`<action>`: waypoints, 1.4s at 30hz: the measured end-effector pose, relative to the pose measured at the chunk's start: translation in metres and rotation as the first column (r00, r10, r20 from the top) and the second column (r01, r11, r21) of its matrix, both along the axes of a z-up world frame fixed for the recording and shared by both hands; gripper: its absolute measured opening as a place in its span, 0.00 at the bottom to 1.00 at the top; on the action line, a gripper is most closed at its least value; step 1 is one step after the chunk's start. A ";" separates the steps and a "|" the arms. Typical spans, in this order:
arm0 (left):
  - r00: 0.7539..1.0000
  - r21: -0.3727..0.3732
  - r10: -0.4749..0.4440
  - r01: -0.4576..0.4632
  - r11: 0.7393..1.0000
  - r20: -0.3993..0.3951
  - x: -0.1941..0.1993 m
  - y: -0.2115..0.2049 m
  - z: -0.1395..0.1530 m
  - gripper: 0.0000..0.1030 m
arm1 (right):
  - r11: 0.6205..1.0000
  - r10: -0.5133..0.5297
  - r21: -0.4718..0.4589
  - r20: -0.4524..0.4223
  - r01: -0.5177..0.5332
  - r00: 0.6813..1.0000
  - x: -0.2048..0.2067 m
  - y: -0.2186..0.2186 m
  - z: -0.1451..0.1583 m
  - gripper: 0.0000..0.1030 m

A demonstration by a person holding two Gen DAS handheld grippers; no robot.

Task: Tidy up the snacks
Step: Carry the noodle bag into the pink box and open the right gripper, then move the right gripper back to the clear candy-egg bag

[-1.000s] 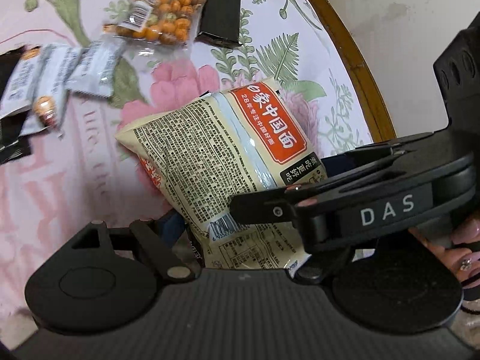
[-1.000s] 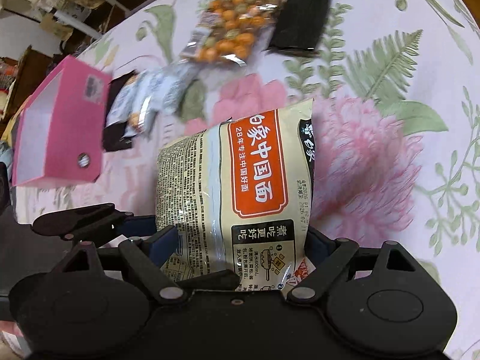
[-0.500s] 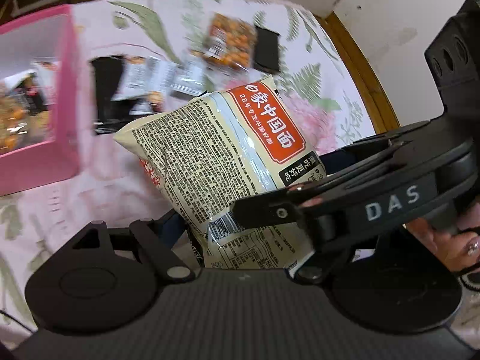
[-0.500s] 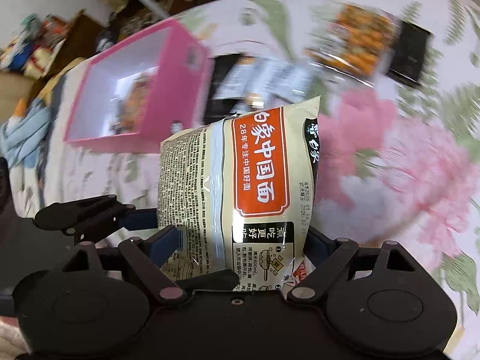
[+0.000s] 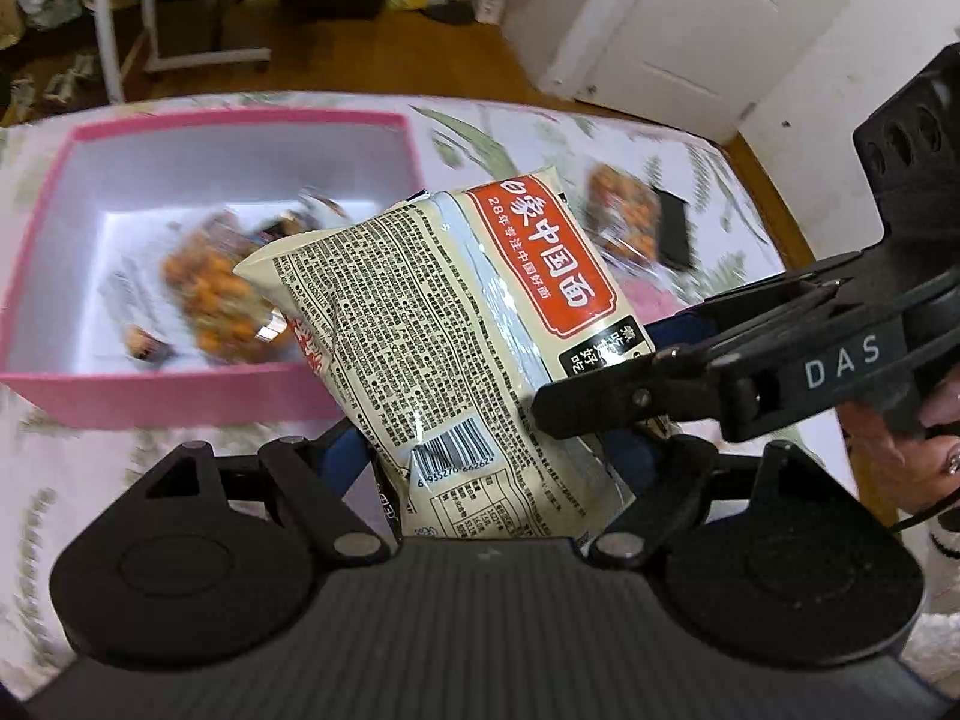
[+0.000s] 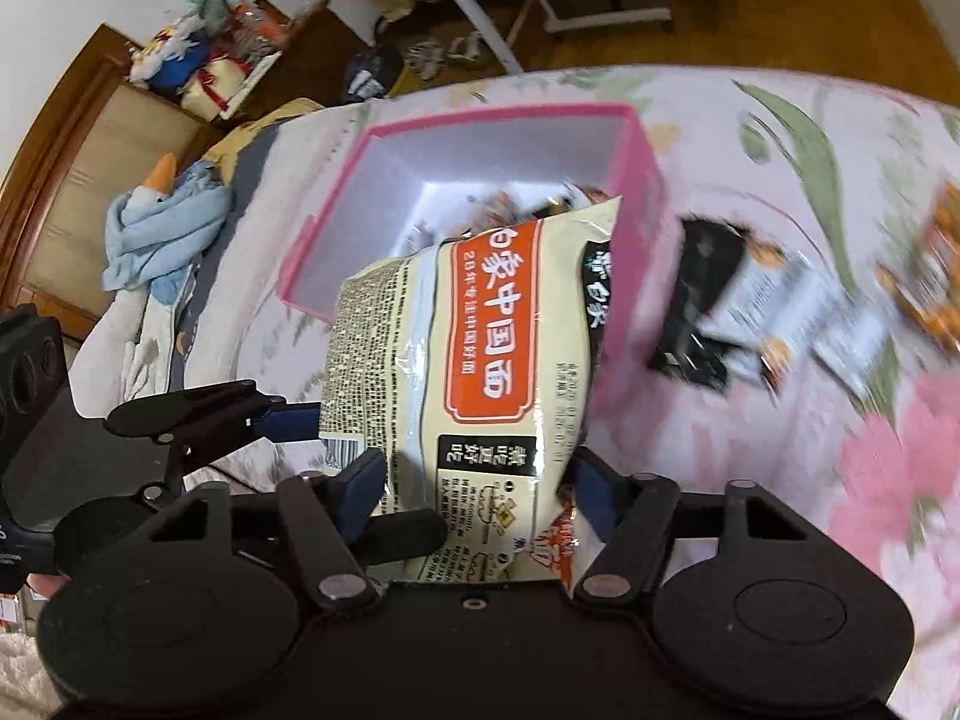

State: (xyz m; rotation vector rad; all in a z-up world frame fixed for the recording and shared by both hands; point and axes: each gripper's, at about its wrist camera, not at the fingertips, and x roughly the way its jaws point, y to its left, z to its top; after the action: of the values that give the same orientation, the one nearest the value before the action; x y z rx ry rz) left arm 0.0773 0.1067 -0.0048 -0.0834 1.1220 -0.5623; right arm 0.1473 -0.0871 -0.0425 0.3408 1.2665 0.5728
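Both grippers hold one cream noodle packet (image 5: 456, 324) with an orange label, lifted above the floral cloth. My left gripper (image 5: 498, 456) is shut on its lower end. My right gripper (image 6: 474, 480) is shut on the same noodle packet (image 6: 480, 348); its side shows in the left wrist view (image 5: 720, 384). The packet hangs at the near edge of an open pink box (image 5: 150, 396), also in the right wrist view (image 6: 636, 192). The box holds a bag of orange nuts (image 5: 210, 294) and small packets.
On the floral cloth to the right lie a bag of orange nuts (image 5: 624, 216), a black packet (image 5: 675, 228) and small grey and black packets (image 6: 774, 300). A blue cloth (image 6: 162, 228) and wooden furniture are beyond the left edge. Floor clutter lies behind.
Both grippers have carried the noodle packet up and leftwards from the loose snacks to the pink box, which now fills the view ahead. The grip on the packet is unchanged.
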 end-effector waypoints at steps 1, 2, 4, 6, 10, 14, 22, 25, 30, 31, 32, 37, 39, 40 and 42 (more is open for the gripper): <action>1.000 0.007 0.009 -0.009 1.000 0.008 0.006 0.007 0.001 0.79 | 1.000 0.009 0.001 0.010 -0.009 1.000 0.006 0.006 0.001 0.66; 1.000 0.017 0.015 -0.015 1.000 0.016 0.011 0.013 0.003 0.79 | 1.000 0.019 0.003 0.019 -0.019 1.000 0.013 0.012 0.000 0.66; 0.999 0.045 0.026 -0.028 0.999 0.039 0.024 0.024 0.005 0.79 | 0.999 0.033 0.010 0.039 -0.033 0.999 0.027 0.027 0.000 0.66; 0.997 0.071 0.050 -0.054 0.996 0.057 0.036 0.036 0.007 0.79 | 0.999 0.034 0.032 0.054 -0.035 0.998 0.040 0.040 -0.001 0.66; 0.990 0.122 0.073 -0.087 0.989 0.119 0.066 0.058 0.011 0.79 | 0.996 0.001 0.084 0.083 -0.008 0.997 0.071 0.064 -0.004 0.66; 0.986 0.201 0.053 -0.085 0.976 0.160 0.096 0.071 0.004 0.79 | 0.992 -0.027 0.122 0.083 0.017 0.996 0.098 0.090 -0.019 0.66; 0.985 0.358 -0.026 -0.037 0.933 0.170 0.132 0.080 -0.035 0.81 | 0.948 -0.110 0.286 -0.123 0.141 0.986 0.129 0.108 -0.089 0.66; 0.985 0.390 -0.048 -0.022 0.920 0.168 0.138 0.077 -0.051 0.81 | 0.957 -0.110 0.254 -0.135 0.142 0.985 0.133 0.118 -0.105 0.66; 0.989 0.433 -0.041 -0.027 0.901 0.145 0.145 0.071 -0.074 0.81 | 0.960 -0.133 0.221 -0.180 0.172 0.975 0.136 0.128 -0.124 0.66; 0.991 0.429 -0.024 -0.036 0.903 0.134 0.147 0.072 -0.078 0.83 | 0.962 -0.132 0.213 -0.190 0.172 0.973 0.137 0.129 -0.128 0.66; 0.991 0.430 -0.002 -0.056 0.901 0.132 0.148 0.073 -0.082 0.84 | 0.961 -0.133 0.214 -0.203 0.176 0.970 0.139 0.130 -0.131 0.66; 0.984 0.443 -0.007 -0.075 0.893 0.180 0.141 0.073 -0.090 0.85 | 0.950 -0.143 0.239 -0.231 0.199 0.962 0.142 0.128 -0.138 0.66; 0.986 0.426 0.013 -0.085 0.901 0.169 0.141 0.077 -0.090 0.85 | 0.952 -0.121 0.250 -0.226 0.178 0.967 0.141 0.125 -0.137 0.68; 0.986 0.420 0.040 -0.106 0.901 0.162 0.141 0.080 -0.089 0.85 | 0.953 -0.107 0.257 -0.214 0.162 0.971 0.139 0.122 -0.135 0.68; 0.980 0.430 0.075 -0.148 0.891 0.183 0.139 0.084 -0.084 0.85 | 0.945 -0.121 0.281 -0.184 0.170 0.975 0.130 0.107 -0.124 0.75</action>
State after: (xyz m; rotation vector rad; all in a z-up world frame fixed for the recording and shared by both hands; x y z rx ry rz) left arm 0.2160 0.1908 -0.0888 0.2876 1.0540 -0.1949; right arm 0.2768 0.0198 -0.1664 0.7395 1.3009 0.6165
